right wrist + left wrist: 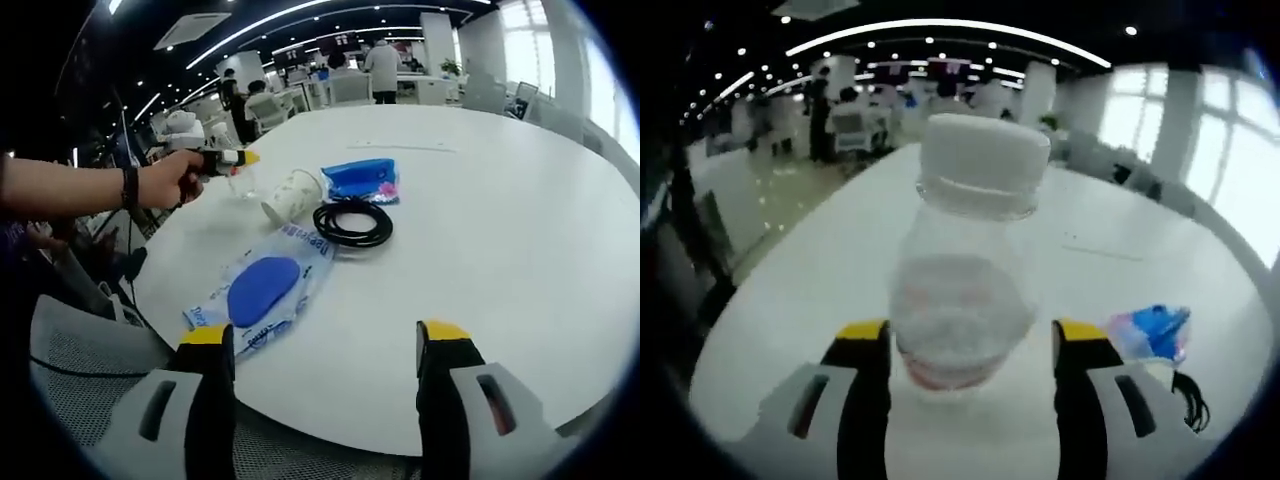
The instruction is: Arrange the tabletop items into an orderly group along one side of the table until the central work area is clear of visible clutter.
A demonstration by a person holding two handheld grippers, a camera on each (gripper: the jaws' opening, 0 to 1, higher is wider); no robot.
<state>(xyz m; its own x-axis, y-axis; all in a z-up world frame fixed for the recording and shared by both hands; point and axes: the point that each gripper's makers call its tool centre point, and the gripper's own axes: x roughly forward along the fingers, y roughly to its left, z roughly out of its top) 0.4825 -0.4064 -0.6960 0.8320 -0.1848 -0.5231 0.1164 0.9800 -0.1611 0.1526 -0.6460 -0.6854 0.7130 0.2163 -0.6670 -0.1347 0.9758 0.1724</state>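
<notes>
In the left gripper view, the left gripper has a clear bottle standing upright between its jaws. The yellow tips sit beside the bottle's base with a small gap on each side, so the jaws look open around it, not clamped. This reads as either the start of a grasp or a fresh release; the white cap faces the camera. To the right lies a blue packet with a black cable beside it.

In the right gripper view, the right gripper hangs wide open and empty over the near table edge. Just beyond lies a clear bag with a blue pad inside, then the coiled cable, a tipped paper cup and the blue packet. Farther left, a hand holds the other gripper. The items cluster near one side, leaving the far table bare.
</notes>
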